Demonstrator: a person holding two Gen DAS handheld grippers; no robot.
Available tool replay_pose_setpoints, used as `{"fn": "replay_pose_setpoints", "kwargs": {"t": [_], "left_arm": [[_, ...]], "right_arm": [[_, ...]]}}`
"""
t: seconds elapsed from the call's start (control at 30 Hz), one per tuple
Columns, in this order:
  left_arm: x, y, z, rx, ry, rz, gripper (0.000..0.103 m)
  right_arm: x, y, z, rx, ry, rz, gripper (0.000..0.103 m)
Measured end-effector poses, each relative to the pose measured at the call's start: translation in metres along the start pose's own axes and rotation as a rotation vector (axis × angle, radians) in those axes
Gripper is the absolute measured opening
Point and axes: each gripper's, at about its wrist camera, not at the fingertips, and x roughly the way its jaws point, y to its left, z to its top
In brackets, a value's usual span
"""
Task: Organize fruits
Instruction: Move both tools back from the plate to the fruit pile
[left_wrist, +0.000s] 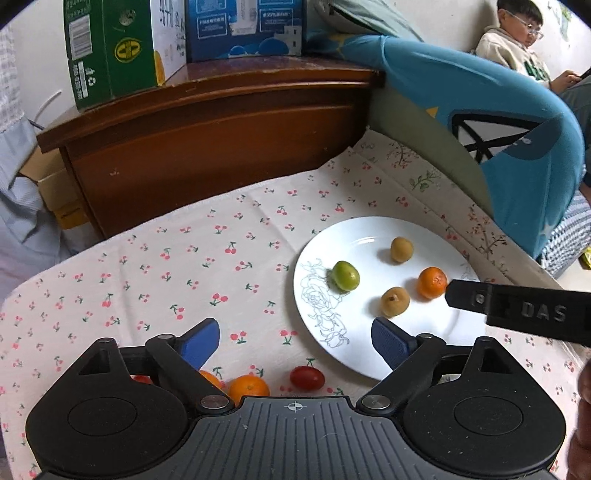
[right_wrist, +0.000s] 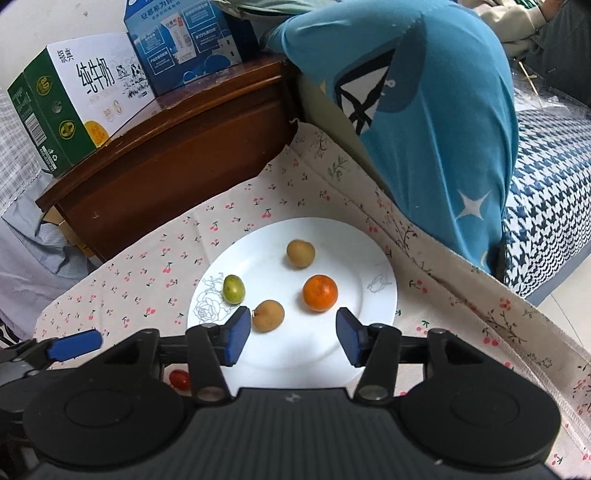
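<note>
A white plate (left_wrist: 369, 229) (right_wrist: 354, 251) on the cherry-print cloth holds a green fruit (left_wrist: 345, 275) (right_wrist: 233, 288), two tan fruits (left_wrist: 401, 249) (left_wrist: 395, 301) (right_wrist: 300, 253) (right_wrist: 268, 315) and a small orange (left_wrist: 431, 282) (right_wrist: 320, 292). My left gripper (left_wrist: 299, 341) is open and empty over the cloth at the plate's left edge. Below it lie an orange (left_wrist: 248, 388), a red cherry tomato (left_wrist: 306, 377) (right_wrist: 179, 379) and more fruit half hidden by its fingers. My right gripper (right_wrist: 293, 339) is open and empty just above the plate's near side, and one of its black fingers (left_wrist: 517, 308) shows beside the small orange.
A dark wooden cabinet (left_wrist: 207, 140) (right_wrist: 166, 155) stands behind the cloth with a green milk carton box (left_wrist: 110, 48) (right_wrist: 62, 114) and a blue box (left_wrist: 243, 26) (right_wrist: 184, 40) on top. A blue cushion (left_wrist: 498, 129) (right_wrist: 424, 110) borders the right. A boy (left_wrist: 517, 40) sits far right.
</note>
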Motion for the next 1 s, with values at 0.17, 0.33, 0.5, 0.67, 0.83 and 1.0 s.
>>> {"fn": "replay_pose_setpoints", "kwargs": {"t": [0.17, 0.33, 0.5, 0.67, 0.83, 1.0], "left_arm": [[-0.012, 0.005, -0.005, 0.001, -0.017, 0.012, 0.091], [-0.021, 0.019, -0.012, -0.074, -0.020, -0.004, 0.091], [-0.036, 0.034, -0.014, -0.083, -0.043, 0.033, 0.091], [-0.051, 0.054, -0.015, -0.089, -0.060, 0.068, 0.091], [-0.064, 0.075, -0.019, -0.133, -0.054, 0.078, 0.091], [-0.071, 0.090, -0.027, -0.164, -0.044, 0.079, 0.091]], "right_arm": [[0.000, 0.003, -0.001, -0.009, 0.004, 0.036, 0.055], [-0.001, 0.013, -0.004, -0.056, 0.009, 0.061, 0.055], [-0.003, 0.020, -0.008, -0.104, 0.005, 0.076, 0.055], [-0.006, 0.026, -0.012, -0.127, 0.012, 0.096, 0.055], [-0.011, 0.036, -0.018, -0.172, 0.017, 0.113, 0.055], [-0.011, 0.047, -0.026, -0.212, 0.047, 0.125, 0.055]]}}
